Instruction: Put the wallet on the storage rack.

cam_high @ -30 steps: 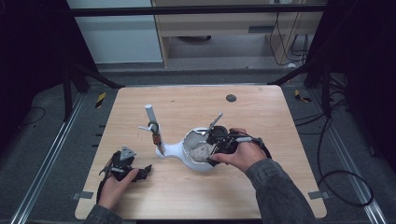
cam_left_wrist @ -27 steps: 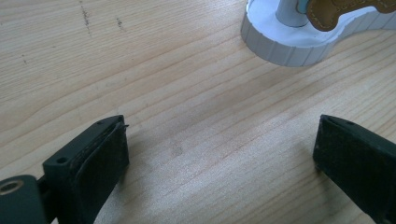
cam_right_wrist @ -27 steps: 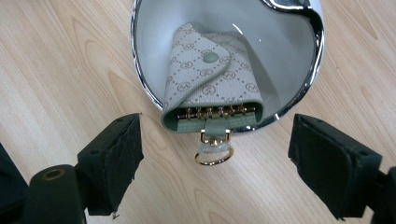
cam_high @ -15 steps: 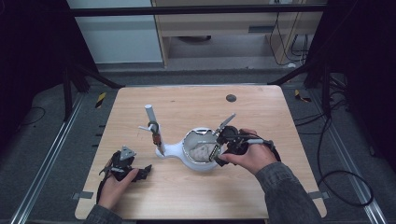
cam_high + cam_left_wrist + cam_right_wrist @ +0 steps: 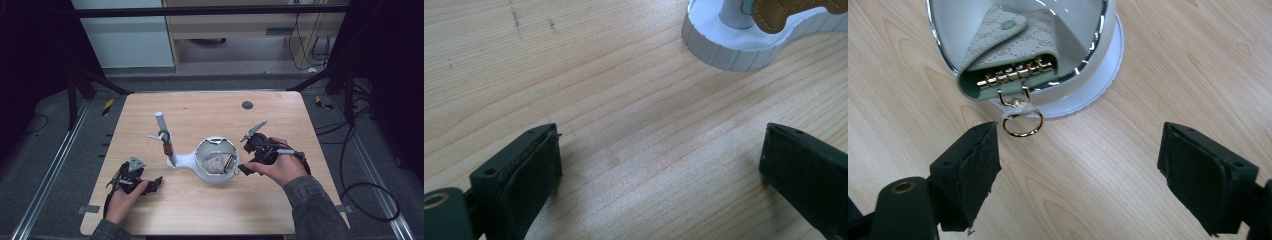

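Two tools (image 5: 245,155) (image 5: 155,184), one dish (image 5: 216,175), one key case (image 5: 1003,60)

The wooden surface (image 5: 280,200) lay bare along its near edge and across the far strip, apart from a small dark round spot (image 5: 247,105) toward 1 o'clock. Mid-surface, a white dish stand (image 5: 212,172) blocked the way, its upright post (image 5: 161,124) rising at 10 o'clock from the bowl, with a key case (image 5: 1008,45) lying inside and its gold ring (image 5: 1022,123) hanging over the rim. The right gripper (image 5: 1078,165) sat just at 3 o'clock of the bowl, fingers spread wide over open wood. The left gripper (image 5: 659,165), near 8 o'clock, also had clear wood between its spread fingers, with the stand's ribbed foot (image 5: 729,50) ahead.
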Motion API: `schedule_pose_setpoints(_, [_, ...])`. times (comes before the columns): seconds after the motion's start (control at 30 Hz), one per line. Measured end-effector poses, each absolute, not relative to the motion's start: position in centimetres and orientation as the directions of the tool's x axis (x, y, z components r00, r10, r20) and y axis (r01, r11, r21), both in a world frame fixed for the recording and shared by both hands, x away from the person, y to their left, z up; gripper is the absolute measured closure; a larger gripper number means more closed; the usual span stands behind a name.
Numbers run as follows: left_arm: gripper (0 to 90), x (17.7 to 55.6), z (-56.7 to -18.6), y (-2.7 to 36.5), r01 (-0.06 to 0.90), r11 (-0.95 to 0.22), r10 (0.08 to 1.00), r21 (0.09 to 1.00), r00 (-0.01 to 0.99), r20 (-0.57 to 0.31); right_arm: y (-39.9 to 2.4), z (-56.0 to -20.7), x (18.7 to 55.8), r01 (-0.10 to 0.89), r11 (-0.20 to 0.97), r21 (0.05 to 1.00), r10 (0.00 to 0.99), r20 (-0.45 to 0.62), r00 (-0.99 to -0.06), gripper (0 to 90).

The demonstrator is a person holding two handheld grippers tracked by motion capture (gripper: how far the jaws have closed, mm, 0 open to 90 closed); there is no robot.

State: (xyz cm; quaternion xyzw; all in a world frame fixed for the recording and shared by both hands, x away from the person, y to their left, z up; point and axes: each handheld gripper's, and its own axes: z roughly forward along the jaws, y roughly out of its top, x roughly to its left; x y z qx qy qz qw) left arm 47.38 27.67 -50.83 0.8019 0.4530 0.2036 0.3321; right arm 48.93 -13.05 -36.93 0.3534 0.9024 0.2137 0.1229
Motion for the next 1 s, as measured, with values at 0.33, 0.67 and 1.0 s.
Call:
schedule_pose_setpoints(0.33, [2.1, 47.4, -50.8, 27.6, 0.594, -0.366, 0.864, 0.716, 0.504, 0.024, -14.7, -37.1, 49.4, 0.597, 0.605, 0.526, 0.741, -0.099, -0.664, 7.6])
schedule_pose_setpoints(0.67, [1.9, 47.3, -50.8, 27.6, 0.593, -0.369, 0.863, 0.716, 0.505, 0.026, -17.6, -37.8, 49.9, 0.599, 0.5, 0.626, 0.812, -0.099, -0.575, 5.0])
schedule_pose_setpoints(1.0, [1.7, 47.3, -50.8, 27.6, 0.592, -0.368, 0.863, 0.716, 0.505, 0.026, -19.9, -39.5, 50.1, 0.613, 0.454, 0.646, 0.845, -0.093, -0.527, 6.2])
